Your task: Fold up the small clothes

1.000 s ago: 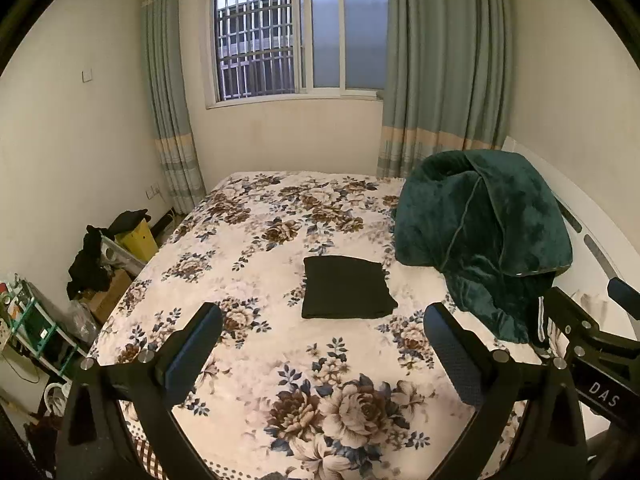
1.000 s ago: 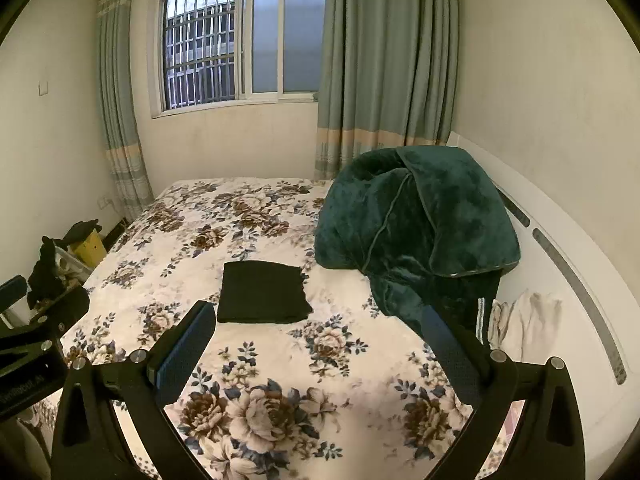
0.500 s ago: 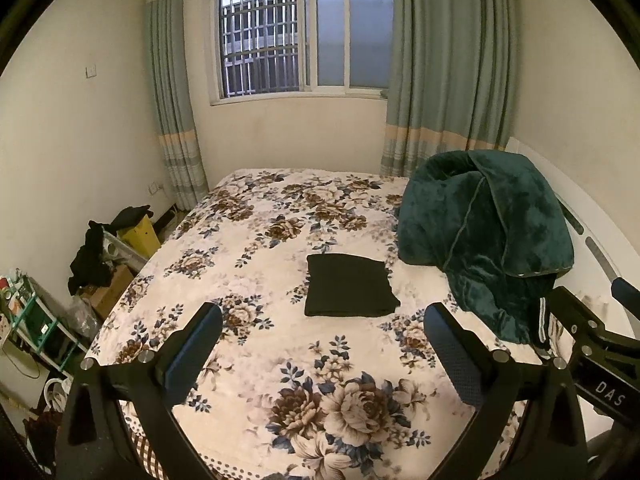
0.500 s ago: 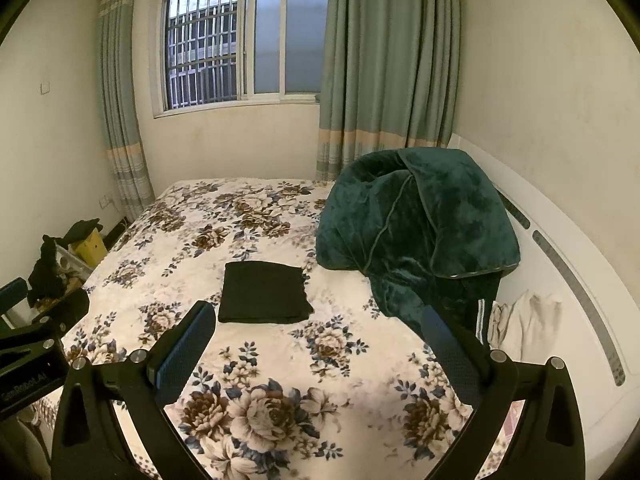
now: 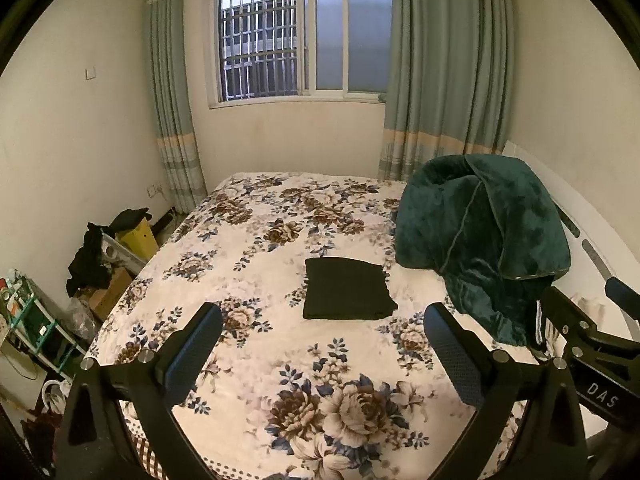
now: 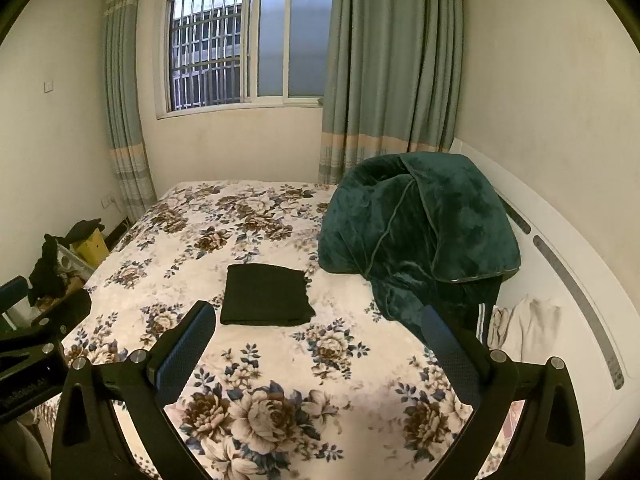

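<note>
Item: dark cloth (image 5: 347,295), folded square, lay flat mid-bed just beside the green blanket (image 5: 484,236); your left gripper (image 5: 322,356) and right gripper (image 6: 316,354) had drawn back, fingers apart and empty, so this fold looked finished.

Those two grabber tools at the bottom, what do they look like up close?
Both match. The left gripper and the right gripper are black Y-shaped frames with silver bolts. Each has two fingers faced with dark blue dimpled pads. White lettering marks their sides. No cables or sleeves show.
</note>
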